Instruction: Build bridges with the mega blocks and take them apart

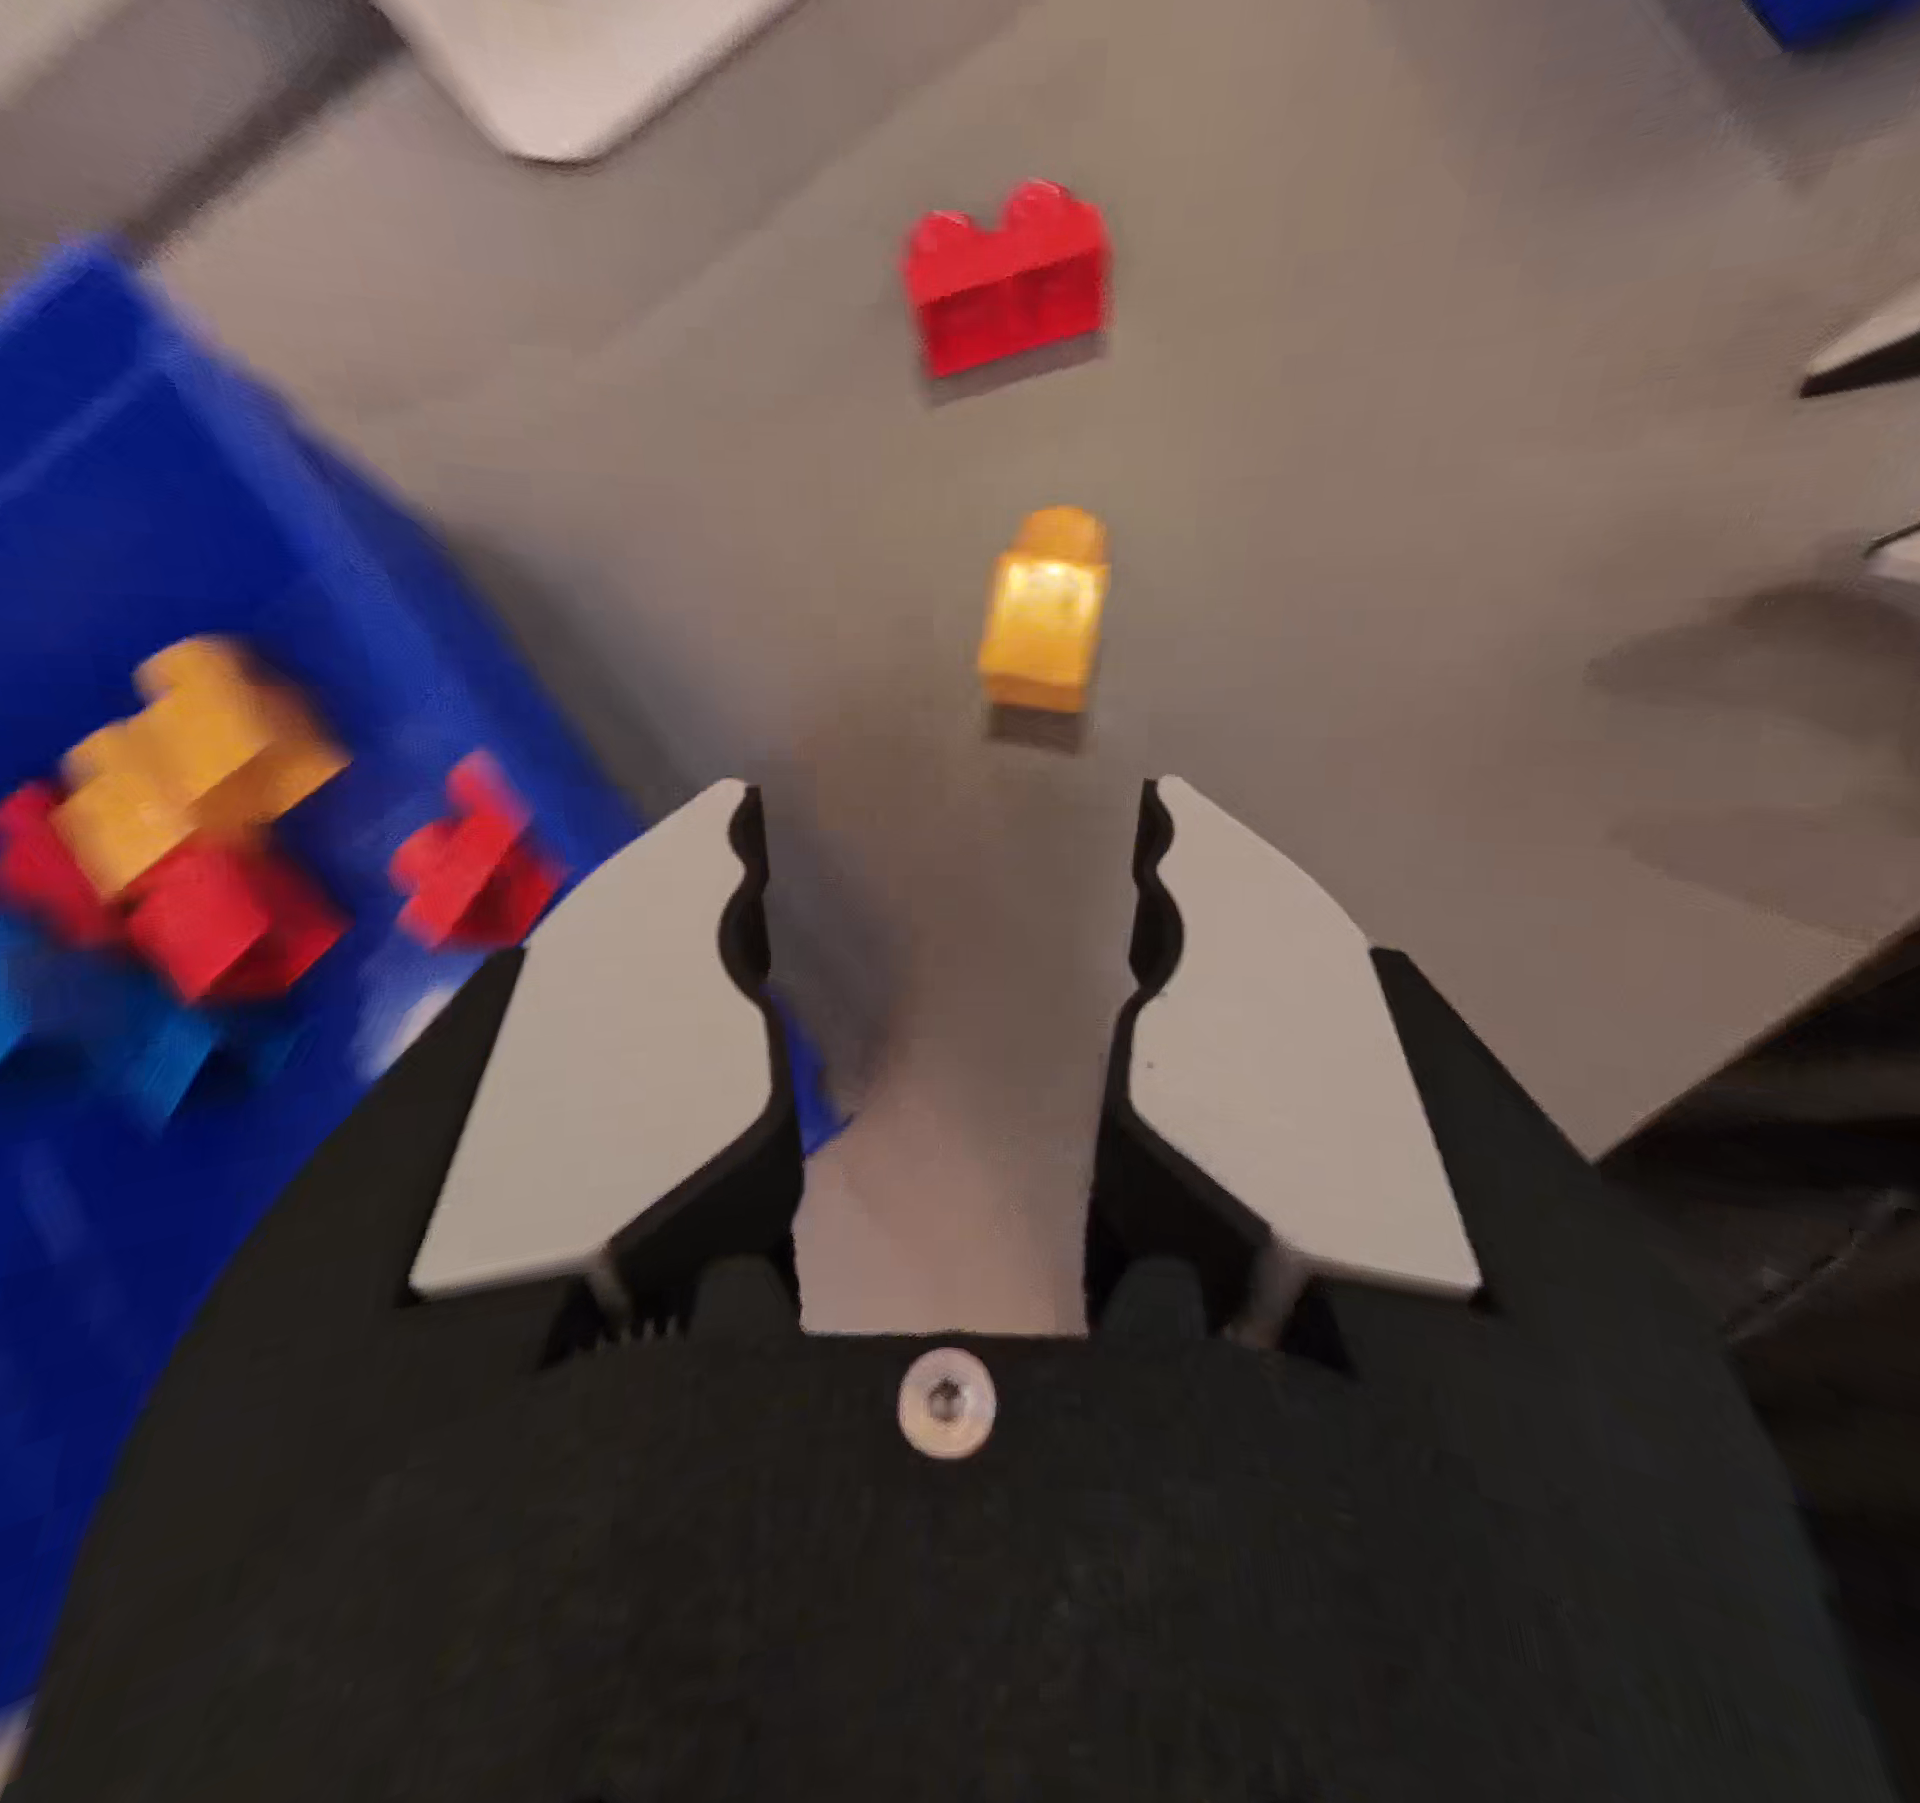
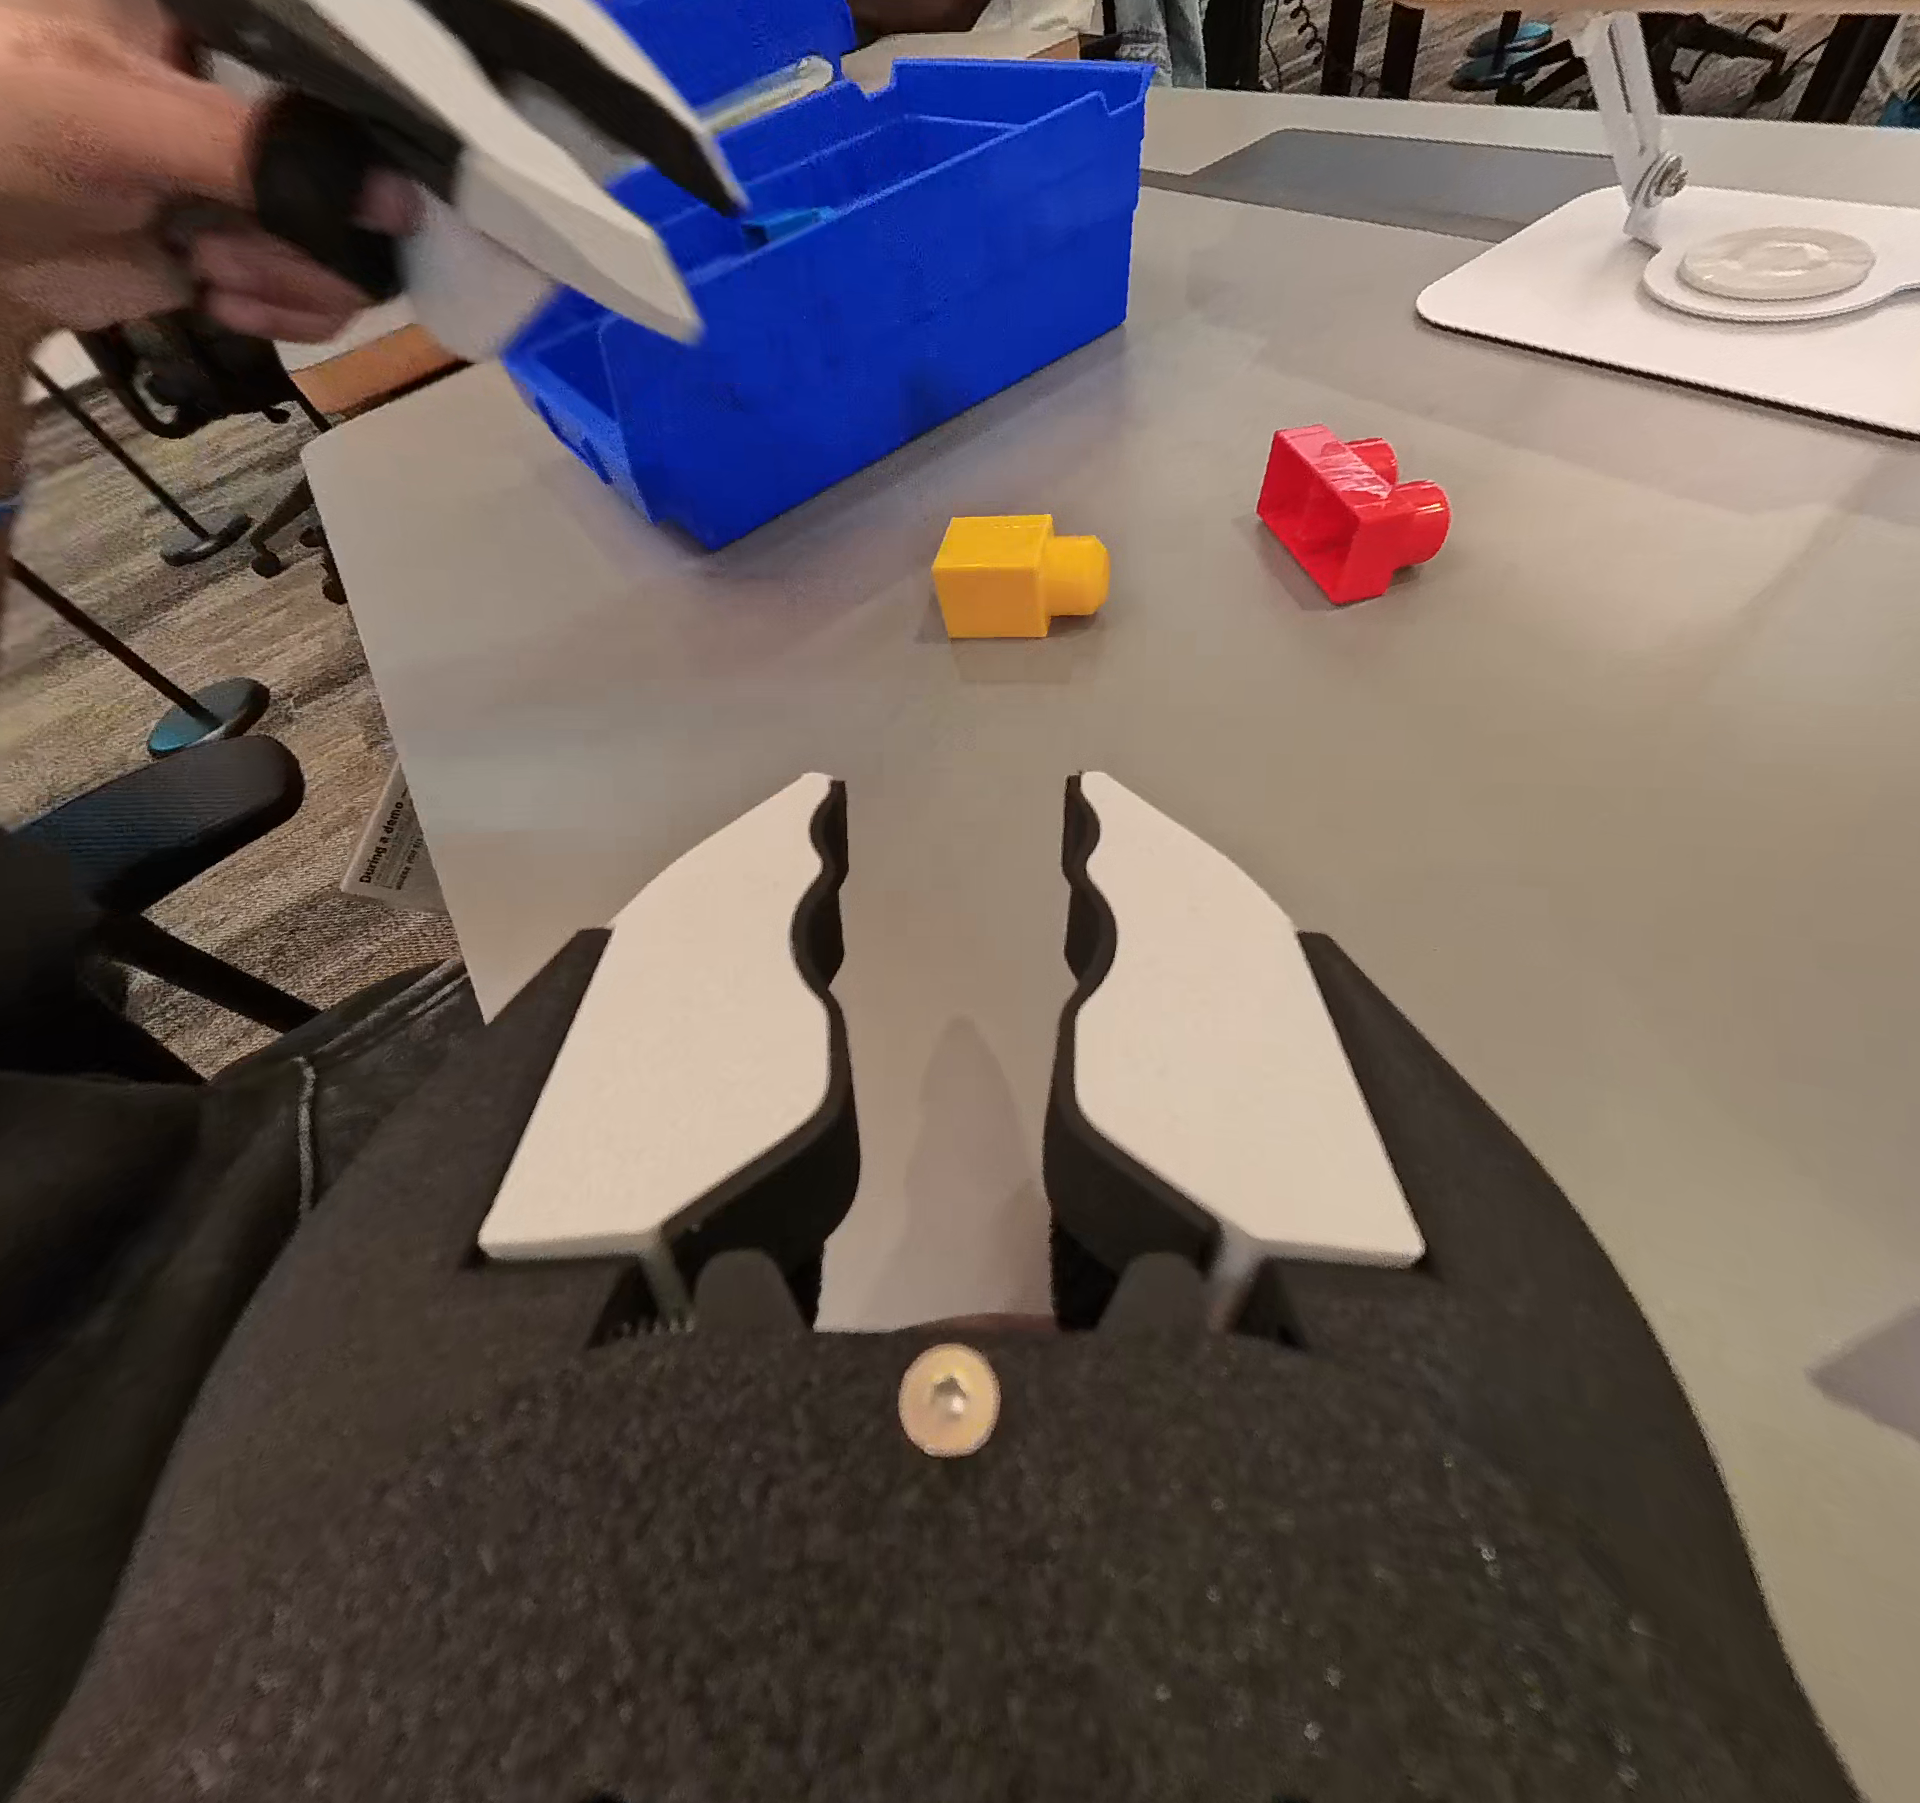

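so, block by block, what you have to work with:
yellow block: the small yellow plastic one-stud block (image 2: 1016, 577) lies on its side on the grey table (image 2: 1455, 818), stud pointing toward the red one, just beside the blue plastic bin (image 2: 862, 340).
red block: the red plastic two-stud block (image 2: 1349, 512) also lies tipped over, hollow underside showing, apart from the yellow one, toward the white stand base (image 2: 1662, 319).
spare blocks: more yellow, red and blue blocks (image 1: 197, 849) sit in the bin, blurred in your left wrist view.
left gripper: your left gripper (image 1: 948, 797) has its fingers spread wide with nothing between them; it hovers above the table with the yellow block ahead of its tips.
right gripper: your right gripper (image 2: 954, 787) is parted too, empty, low over the near edge of the table.
handling: these look like hollow, rigid, light plastic; the glossy walls will likely slip under a light pinch, and they should not crush.
where to hold: take each across two flat opposite walls, not the rounded stud, and you will probably need to stand it stud-up first.
risk: a light block may skid away if one finger touches first.
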Motion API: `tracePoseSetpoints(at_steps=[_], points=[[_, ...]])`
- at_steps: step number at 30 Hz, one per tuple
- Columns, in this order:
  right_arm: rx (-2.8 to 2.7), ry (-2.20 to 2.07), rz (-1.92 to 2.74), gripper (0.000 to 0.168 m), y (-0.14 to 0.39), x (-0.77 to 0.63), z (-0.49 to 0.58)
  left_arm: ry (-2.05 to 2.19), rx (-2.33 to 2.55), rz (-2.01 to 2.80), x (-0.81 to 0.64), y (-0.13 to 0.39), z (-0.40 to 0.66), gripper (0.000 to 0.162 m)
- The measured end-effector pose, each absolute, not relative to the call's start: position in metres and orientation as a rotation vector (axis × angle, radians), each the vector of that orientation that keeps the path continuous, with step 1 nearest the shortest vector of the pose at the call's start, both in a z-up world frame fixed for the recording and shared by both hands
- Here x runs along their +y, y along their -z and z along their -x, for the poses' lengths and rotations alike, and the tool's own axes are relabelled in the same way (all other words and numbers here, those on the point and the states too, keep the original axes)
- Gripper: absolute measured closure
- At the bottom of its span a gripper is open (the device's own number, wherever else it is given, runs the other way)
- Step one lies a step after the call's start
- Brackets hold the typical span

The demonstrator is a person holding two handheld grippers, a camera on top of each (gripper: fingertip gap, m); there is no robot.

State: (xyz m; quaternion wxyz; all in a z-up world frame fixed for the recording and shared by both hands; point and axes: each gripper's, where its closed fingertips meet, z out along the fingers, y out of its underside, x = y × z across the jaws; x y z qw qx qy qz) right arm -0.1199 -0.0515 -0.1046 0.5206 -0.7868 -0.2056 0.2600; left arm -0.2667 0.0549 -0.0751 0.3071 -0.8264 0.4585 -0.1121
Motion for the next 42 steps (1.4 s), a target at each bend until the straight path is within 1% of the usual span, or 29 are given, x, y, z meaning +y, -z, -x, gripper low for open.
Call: tracePoseSetpoints(at_steps=[3,7,10,15,19,22,24,28,31,32,33,39,42], points=[[-0.487,-0.633,1.892,0.129,0.106,-0.053,0.120,0.177,0.851,2.132,0.058,0.054,0.347,0.097],[-0.490,-0.632,1.897,0.129,0.108,-0.053,0.120,0.253,0.467,2.113,0.066,0.061,0.421,0.098],[-0.498,-0.642,1.899,0.129,0.109,-0.052,0.122,0.326,0.342,2.089,0.090,0.067,0.432,0.097],[-0.500,-0.669,1.893,0.129,0.109,-0.050,0.124,0.134,0.239,2.091,0.163,0.084,0.443,0.097],[-0.490,-0.691,1.891,0.129,0.108,-0.049,0.123,0.172,0.110,2.214,0.206,0.108,0.444,0.102],[-0.479,-0.709,1.889,0.130,0.107,-0.048,0.121,0.252,0.023,2.313,0.222,0.123,0.445,0.102],[-0.470,-0.721,1.891,0.130,0.107,-0.047,0.119,0.253,-0.010,2.339,0.229,0.125,0.451,0.108],[-0.447,-0.752,1.887,0.131,0.106,-0.045,0.115,0.196,-0.037,2.378,0.241,0.133,0.466,0.109],[-0.433,-0.779,1.889,0.131,0.107,-0.043,0.113,0.236,-0.032,2.416,0.248,0.145,0.459,0.124],[-0.429,-0.788,1.893,0.131,0.108,-0.042,0.112,0.209,-0.032,2.415,0.251,0.148,0.461,0.137],[-0.427,-0.796,1.895,0.131,0.108,-0.042,0.112,0.172,-0.039,2.402,0.255,0.149,0.464,0.155],[-0.424,-0.800,1.898,0.132,0.109,-0.041,0.113,0.147,0.000,2.324,0.258,0.143,0.466,0.157],[-0.430,-0.800,1.901,0.132,0.109,-0.041,0.115,0.178,0.090,2.275,0.253,0.129,0.457,0.157]])
